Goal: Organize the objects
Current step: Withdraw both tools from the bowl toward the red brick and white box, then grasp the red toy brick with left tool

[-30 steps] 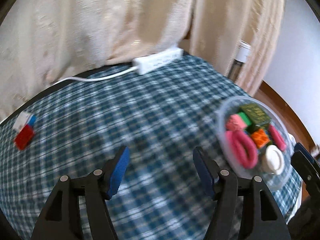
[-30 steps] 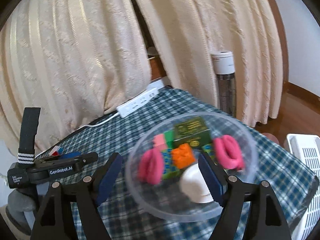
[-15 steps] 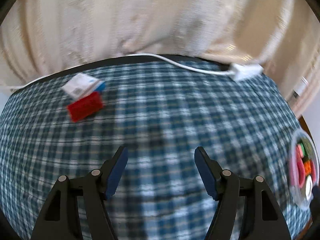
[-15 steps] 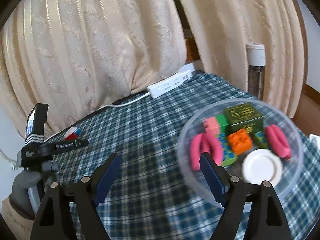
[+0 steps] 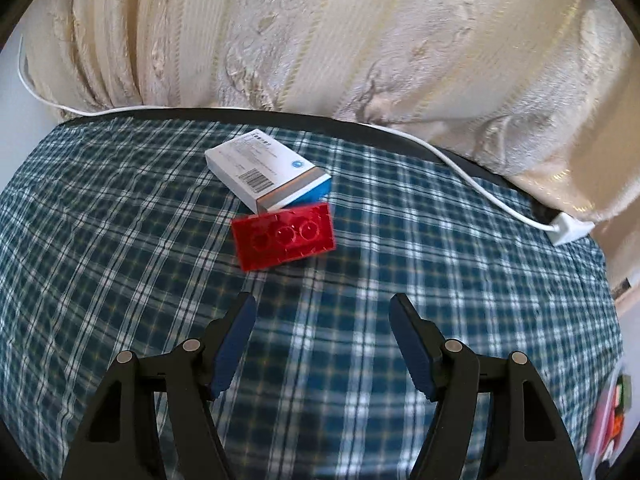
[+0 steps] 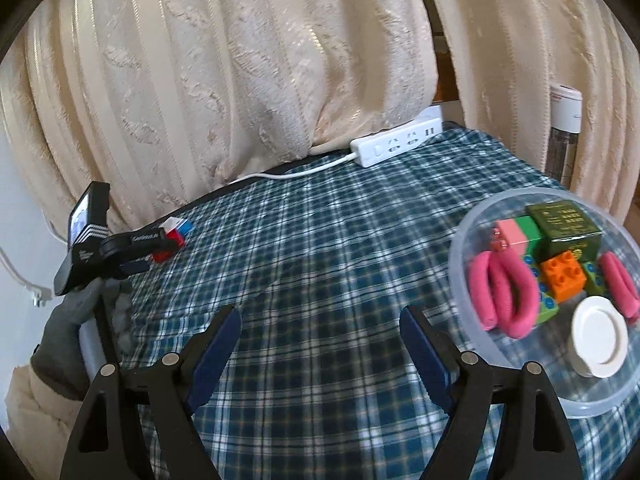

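A red toy brick lies on the checked tablecloth, touching a white and blue carton behind it. My left gripper hovers open a short way in front of the brick, nothing between its fingers. In the right wrist view the same brick and carton show at the far left, beside the left gripper's body held by a gloved hand. My right gripper is open over bare cloth, left of a clear plastic bowl holding pink hair rollers, bricks, a dark green box and a white lid.
A white power strip and its cable lie along the table's back edge under cream curtains. A slim white-topped appliance stands behind the table at right. The bowl's edge peeks in at the left wrist view's lower right.
The left gripper swung left, away from the bowl, and now faces the red brick and carton up close. The right gripper drew back left off the bowl, which now sits to its right.
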`<state>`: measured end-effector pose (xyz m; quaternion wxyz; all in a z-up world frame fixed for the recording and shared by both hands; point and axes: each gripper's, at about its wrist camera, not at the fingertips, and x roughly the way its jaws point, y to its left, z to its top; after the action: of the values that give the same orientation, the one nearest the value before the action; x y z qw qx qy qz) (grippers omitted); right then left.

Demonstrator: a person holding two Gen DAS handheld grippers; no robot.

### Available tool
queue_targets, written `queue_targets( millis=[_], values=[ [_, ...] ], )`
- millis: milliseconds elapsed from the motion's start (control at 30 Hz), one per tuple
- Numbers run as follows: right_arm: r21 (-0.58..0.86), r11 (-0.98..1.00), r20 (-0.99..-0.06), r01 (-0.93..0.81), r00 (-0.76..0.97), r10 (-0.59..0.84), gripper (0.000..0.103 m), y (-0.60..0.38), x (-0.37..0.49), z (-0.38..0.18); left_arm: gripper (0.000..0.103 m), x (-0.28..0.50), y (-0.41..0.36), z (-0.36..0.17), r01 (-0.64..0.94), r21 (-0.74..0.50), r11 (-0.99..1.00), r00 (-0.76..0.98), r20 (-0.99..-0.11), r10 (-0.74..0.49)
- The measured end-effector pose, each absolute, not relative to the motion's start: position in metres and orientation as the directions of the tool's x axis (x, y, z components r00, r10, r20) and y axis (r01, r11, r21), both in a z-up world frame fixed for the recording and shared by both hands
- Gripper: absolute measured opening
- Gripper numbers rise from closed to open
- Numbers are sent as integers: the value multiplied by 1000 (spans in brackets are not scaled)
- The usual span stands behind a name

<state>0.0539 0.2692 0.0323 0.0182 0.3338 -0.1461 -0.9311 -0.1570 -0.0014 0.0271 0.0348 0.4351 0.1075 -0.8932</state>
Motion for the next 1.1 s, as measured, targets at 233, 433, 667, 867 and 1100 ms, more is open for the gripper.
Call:
queue_targets(
  millis=[233,433,667,867,1100],
  values=[
    [295,-955,-625,-32,-763,-167,85,264,42,25,85,-180,-5,19,205,-86,-975,-641,-765,-67],
    [300,-954,-634,-22,-752,-182,85,263,35,19,85,-198,-19,9,291,-72,-954,-621,-773,-131],
    [309,-951,-650,-23,-734,-194,85,261,27,12,85,-207,-22,-2,296,-74,-952,-599,-791,-124],
    [303,-953,-656,-26,-730,-188,85,259,27,11,70,-206,-21,-4,277,-79,-958,-613,-782,-113],
    [275,-961,-657,-14,-733,-177,85,250,30,16,68,-199,-24,0,247,-98,-964,-611,-788,-77]
  ],
)
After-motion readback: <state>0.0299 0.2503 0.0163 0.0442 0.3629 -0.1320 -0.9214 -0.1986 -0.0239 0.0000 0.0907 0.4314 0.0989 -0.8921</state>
